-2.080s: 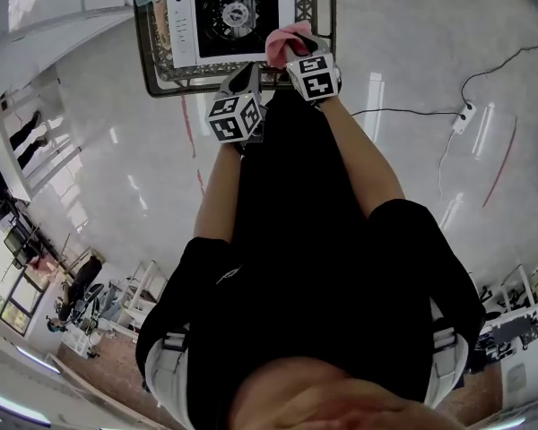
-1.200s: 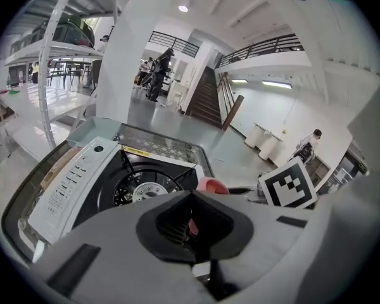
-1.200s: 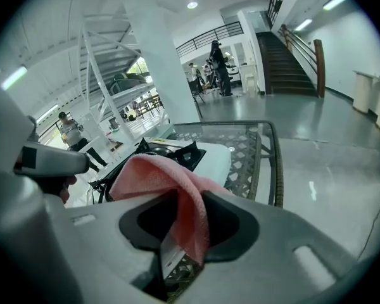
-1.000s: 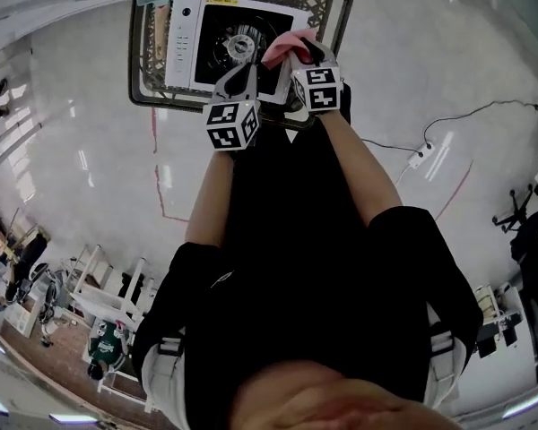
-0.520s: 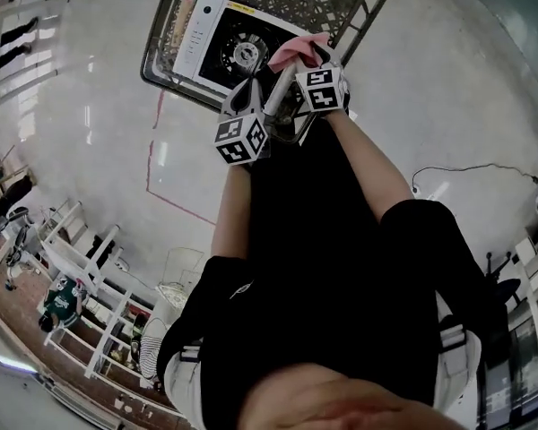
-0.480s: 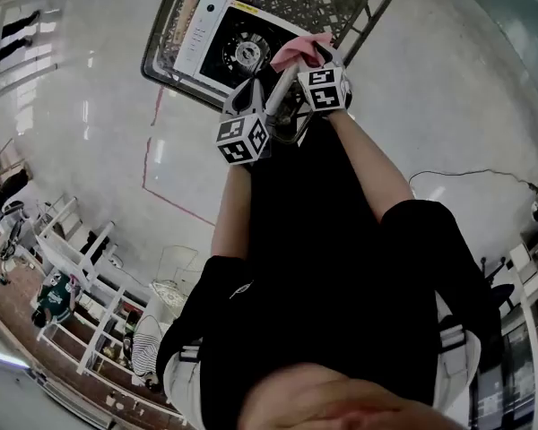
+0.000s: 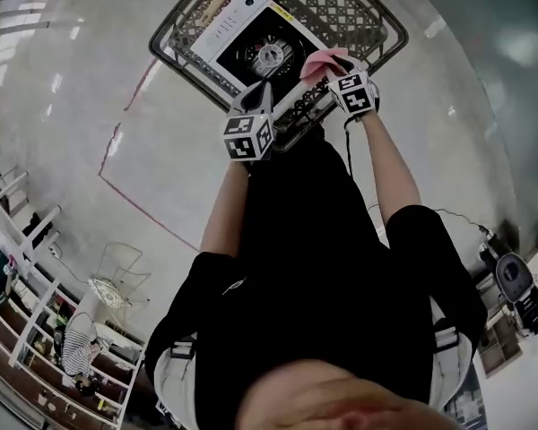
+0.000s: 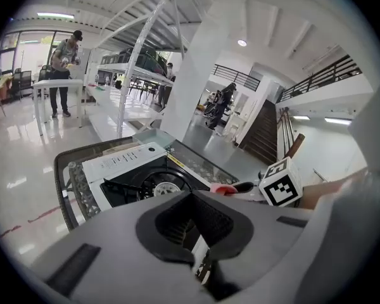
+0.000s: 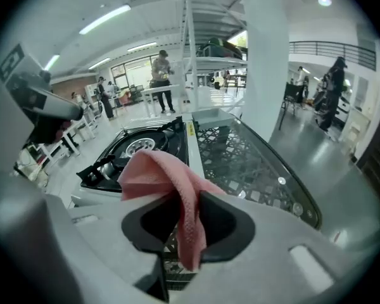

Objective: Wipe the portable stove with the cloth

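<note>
The right gripper [image 9: 190, 228] is clenched on a pink woven cloth [image 9: 155, 170], which is folded over the jaws and hangs down through the gap between them. Its jaws have just been closing on that cloth, so the hold appears to have been retaken and tightened. The cloth is carried clear of the white-and-black portable gas stove [image 9: 136, 145], at its near right corner, much as it was seen half a second earlier in the head view; no contact with the stove's top is shown. The left gripper [image 8: 193, 236] is held with its jaws drawn together and nothing between them, just in front of the stove's near edge. The stove is set on a dark lattice counter with a glass top [image 9: 259, 163]. With the cloth firmly regripped, wiping is judged ready to begin once the cloth is lowered onto the stove.
</note>
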`<state>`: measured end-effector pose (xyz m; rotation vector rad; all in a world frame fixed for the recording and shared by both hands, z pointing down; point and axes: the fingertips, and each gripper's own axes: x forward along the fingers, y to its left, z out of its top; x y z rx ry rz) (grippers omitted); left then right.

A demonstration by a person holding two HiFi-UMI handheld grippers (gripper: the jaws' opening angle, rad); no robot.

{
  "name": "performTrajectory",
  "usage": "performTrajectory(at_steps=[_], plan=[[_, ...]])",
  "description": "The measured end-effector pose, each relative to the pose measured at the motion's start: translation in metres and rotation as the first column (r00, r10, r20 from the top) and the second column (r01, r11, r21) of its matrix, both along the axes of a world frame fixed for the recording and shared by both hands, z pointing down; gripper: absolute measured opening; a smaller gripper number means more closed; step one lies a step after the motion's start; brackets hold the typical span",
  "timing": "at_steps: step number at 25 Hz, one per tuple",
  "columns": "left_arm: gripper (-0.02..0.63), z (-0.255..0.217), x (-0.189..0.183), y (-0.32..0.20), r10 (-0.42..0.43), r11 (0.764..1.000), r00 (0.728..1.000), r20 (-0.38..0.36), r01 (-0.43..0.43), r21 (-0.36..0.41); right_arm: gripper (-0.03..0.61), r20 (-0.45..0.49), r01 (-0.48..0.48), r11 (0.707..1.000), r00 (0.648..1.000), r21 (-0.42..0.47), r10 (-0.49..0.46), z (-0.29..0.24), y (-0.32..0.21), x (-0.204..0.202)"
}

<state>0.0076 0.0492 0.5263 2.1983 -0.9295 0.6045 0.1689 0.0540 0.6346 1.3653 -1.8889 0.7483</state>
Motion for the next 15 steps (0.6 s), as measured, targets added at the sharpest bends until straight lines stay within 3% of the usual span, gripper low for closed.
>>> performTrajectory(at_steps=[3, 5, 9, 15], plan=[[0.0, 0.002, -0.006, -0.005, 0.01, 1.0, 1.0, -0.023, -0.01, -0.001, 0.04, 0.021, 0.039, 0.998, 0.999, -0.054, -0.038, 0.005, -0.01, 0.006], [0.0, 0.004, -0.004, -0.007, 0.01, 1.0, 0.999, -0.05, -0.01, -0.011, 0.041, 0.034, 0.058, 0.994, 0.998, -0.092, -0.055, 0.007, -0.017, 0.009], [0.0, 0.008, -0.003, -0.014, 0.029, 0.999, 0.998, -0.052, -0.03, -0.016, 0.041, -0.038, 0.135, 0.984, 0.989, -0.116, -0.14, 0.01, -0.027, 0.004], [0.0, 0.017, -0.012, -0.026, -0.058, 0.998, 0.998, -0.037, 0.057, -0.021, 0.044, -0.03, 0.342, 0.927, 0.936, -0.153, -0.35, 0.013, -0.035, 0.001]])
